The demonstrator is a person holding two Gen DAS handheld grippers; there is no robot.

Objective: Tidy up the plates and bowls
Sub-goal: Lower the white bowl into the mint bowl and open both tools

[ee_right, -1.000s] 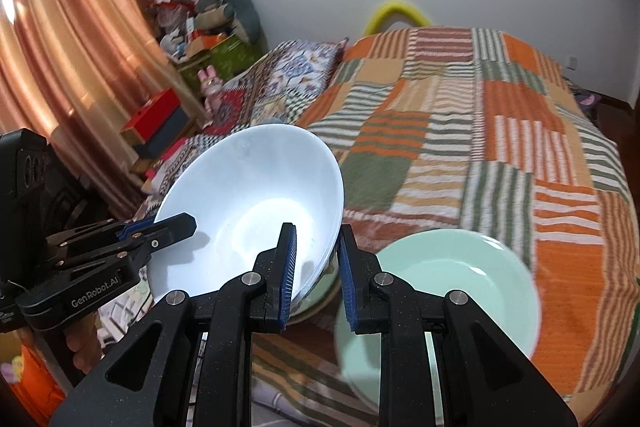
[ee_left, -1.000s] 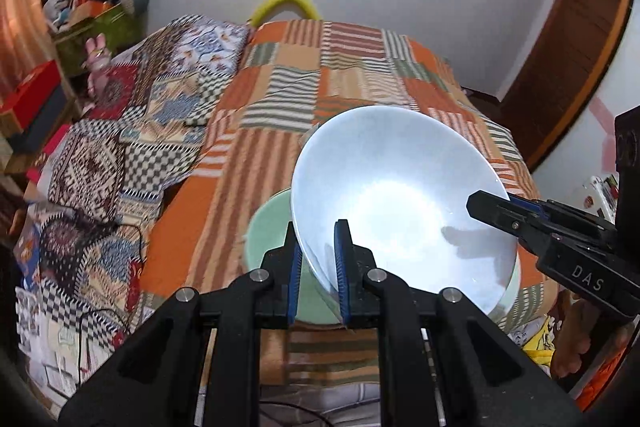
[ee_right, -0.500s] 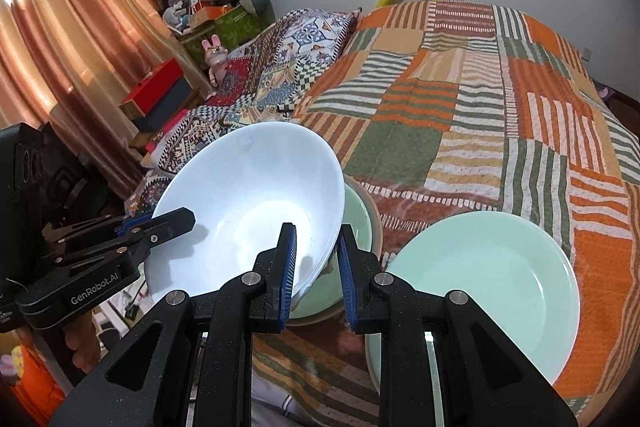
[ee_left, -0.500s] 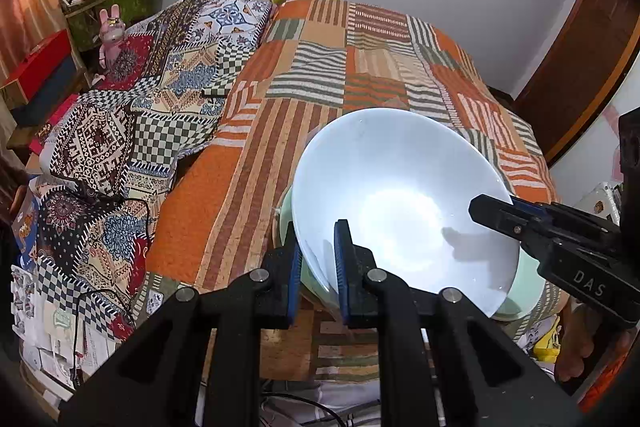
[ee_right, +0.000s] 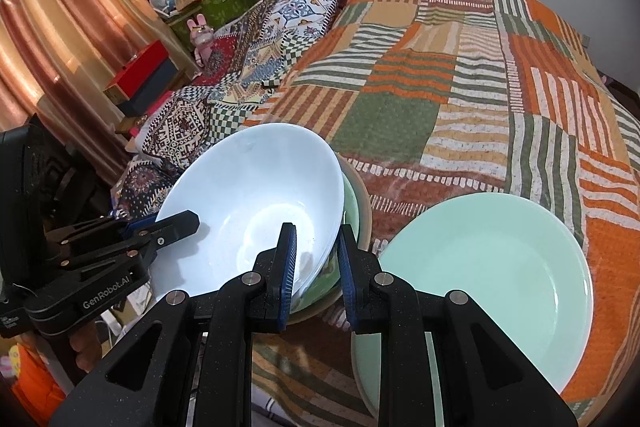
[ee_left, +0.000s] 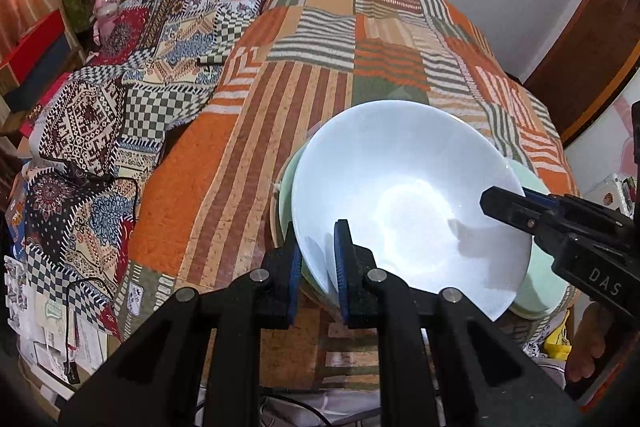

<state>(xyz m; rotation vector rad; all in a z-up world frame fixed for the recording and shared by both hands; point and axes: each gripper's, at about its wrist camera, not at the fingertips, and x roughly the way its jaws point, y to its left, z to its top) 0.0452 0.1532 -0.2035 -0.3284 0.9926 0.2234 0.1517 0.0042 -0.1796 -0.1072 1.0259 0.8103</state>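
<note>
A large white bowl (ee_left: 404, 203) (ee_right: 248, 211) is held by its rim from both sides. My left gripper (ee_left: 316, 259) is shut on its near-left rim; it also shows in the right wrist view (ee_right: 176, 227). My right gripper (ee_right: 316, 259) is shut on the opposite rim; it also shows in the left wrist view (ee_left: 504, 205). The white bowl sits low in a green bowl (ee_right: 352, 203) (ee_left: 288, 179) that rests in a tan dish (ee_right: 365, 211). A pale green plate (ee_right: 488, 275) lies on the bed to the right.
The dishes stand at the near edge of a bed with an orange striped patchwork cover (ee_left: 352, 51) (ee_right: 460, 75). A patterned blanket (ee_left: 120, 99) lies left. Boxes, toys and a curtain (ee_right: 60, 19) stand beside the bed.
Both grippers have lowered the white bowl toward the bed, down into the green bowl. The grip on both rims has stayed the same.
</note>
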